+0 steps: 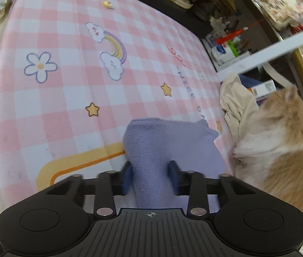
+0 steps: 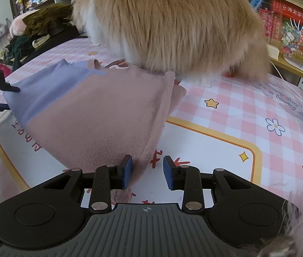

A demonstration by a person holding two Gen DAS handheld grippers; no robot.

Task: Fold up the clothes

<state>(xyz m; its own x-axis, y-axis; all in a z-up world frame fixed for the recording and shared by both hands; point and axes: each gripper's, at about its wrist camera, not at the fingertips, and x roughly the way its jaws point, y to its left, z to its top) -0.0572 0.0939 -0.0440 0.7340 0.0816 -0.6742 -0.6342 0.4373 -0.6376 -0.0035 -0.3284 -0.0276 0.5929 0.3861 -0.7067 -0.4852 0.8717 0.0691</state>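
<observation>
The left gripper [image 1: 151,176] is clamping the purple end of the cloth [image 2: 91,115] above the worktop [image 2: 226,115]. The right gripper [image 2: 147,172] is standing with jaws apart, the pink corner brushing only one pad. That corner is likely slipping free, and the cat [image 2: 168,25] is pinning the far edge.

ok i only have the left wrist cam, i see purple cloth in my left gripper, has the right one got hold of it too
Observer: No. The right gripper is open; a pink hem of the garment lies against just one of its pads.
Operator: pink? i only see purple
Observer: The garment is mostly pink. Only the end held by the left gripper is purple.
Operator: and where's the cat relative to it
Observer: The cat is on the table right at the garment's far edge. I cannot tell whether it stands on the cloth.
</observation>
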